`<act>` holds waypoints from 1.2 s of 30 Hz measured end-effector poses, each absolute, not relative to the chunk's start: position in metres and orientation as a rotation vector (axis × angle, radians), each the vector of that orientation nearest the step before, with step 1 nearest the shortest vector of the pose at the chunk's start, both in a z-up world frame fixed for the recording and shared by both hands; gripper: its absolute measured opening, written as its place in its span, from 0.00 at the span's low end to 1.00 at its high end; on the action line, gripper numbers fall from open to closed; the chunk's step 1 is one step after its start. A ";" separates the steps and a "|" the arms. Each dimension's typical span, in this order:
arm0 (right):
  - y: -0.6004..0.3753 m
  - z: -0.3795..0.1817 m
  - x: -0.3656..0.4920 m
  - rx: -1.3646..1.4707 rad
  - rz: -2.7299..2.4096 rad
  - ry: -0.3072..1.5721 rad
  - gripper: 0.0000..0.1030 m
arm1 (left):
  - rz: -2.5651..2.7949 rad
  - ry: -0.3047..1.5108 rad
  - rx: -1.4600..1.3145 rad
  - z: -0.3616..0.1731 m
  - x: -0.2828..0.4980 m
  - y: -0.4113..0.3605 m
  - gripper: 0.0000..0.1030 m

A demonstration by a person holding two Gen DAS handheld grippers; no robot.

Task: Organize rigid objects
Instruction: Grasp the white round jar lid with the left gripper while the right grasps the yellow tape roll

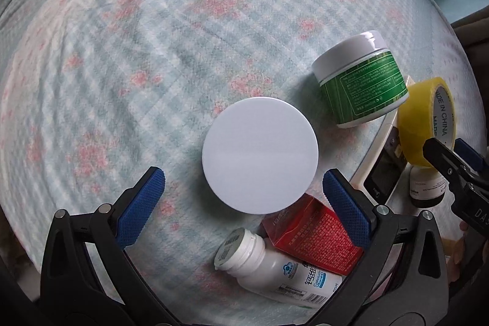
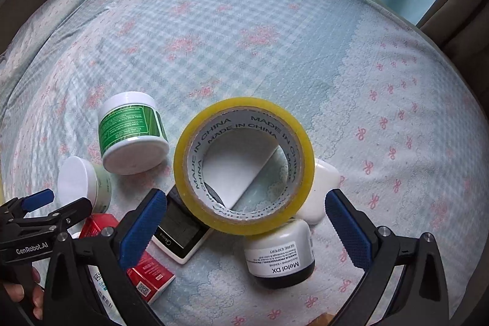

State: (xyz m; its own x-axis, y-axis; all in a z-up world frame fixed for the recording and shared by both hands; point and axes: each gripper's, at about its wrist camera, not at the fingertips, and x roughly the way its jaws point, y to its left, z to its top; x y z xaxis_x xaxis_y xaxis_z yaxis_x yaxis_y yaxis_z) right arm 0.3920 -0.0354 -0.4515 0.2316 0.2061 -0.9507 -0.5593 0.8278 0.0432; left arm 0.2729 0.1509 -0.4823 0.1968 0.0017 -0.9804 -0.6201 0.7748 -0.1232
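- Progress: I judge the sorting barely begun. The things lie in one loose cluster on the bed [image 2: 244, 29], none lined up or grouped that I can see.
- In the left wrist view, the white-lidded jar [image 1: 260, 155] sits at centre frame, seen lid-on from above. The green-labelled jar [image 1: 360, 81] lies tipped at right of centre, and the white pill bottle [image 1: 275, 271] lies on its side at the bottom, touching the red box [image 1: 318, 237].
- In the right wrist view, the yellow tape roll [image 2: 244, 165] stands tilted at centre, leaning over the white device with a screen [image 2: 180, 237] and resting against the black-and-white jar [image 2: 279, 255] below it. A white oblong case [image 2: 321, 191] lies just right of the roll.
- Left claw [image 1: 244, 203]: spread wide, holding nothing. It hangs above the white-lidded jar, with the lid just ahead of the blue pads [image 1: 143, 203].
- Right claw [image 2: 244, 225]: also spread wide and empty, pointing down with the tape roll between and just beyond its fingers; I cannot tell whether a pad touches it.
- Pose: both claws look steeply down, close together, each visible at the edge of the other's view.
- Left to do: every item, in my judgement.
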 end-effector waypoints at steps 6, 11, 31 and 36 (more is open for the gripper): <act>-0.023 -0.468 0.406 -0.344 0.547 1.256 1.00 | 0.474 1.323 -0.590 -0.501 0.289 0.153 0.99; -0.019 -0.473 0.416 -0.340 0.546 1.260 1.00 | 0.479 1.326 -0.604 -0.515 0.305 0.153 0.93; -0.018 -0.474 0.413 -0.361 0.484 1.251 0.94 | 0.448 1.325 -0.510 -0.508 0.308 0.145 0.66; -0.021 -0.461 0.410 -0.341 0.457 1.219 0.94 | 0.427 1.301 -0.503 -0.489 0.295 0.148 0.66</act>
State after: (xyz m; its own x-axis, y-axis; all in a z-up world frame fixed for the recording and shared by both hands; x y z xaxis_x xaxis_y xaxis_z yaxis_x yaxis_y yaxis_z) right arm 0.4104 -0.0209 -0.4609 0.2736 0.1524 -0.9497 -0.5093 0.8606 -0.0086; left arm 0.2949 0.1480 -0.4889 0.2174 0.0182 -0.9759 -0.5640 0.8183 -0.1104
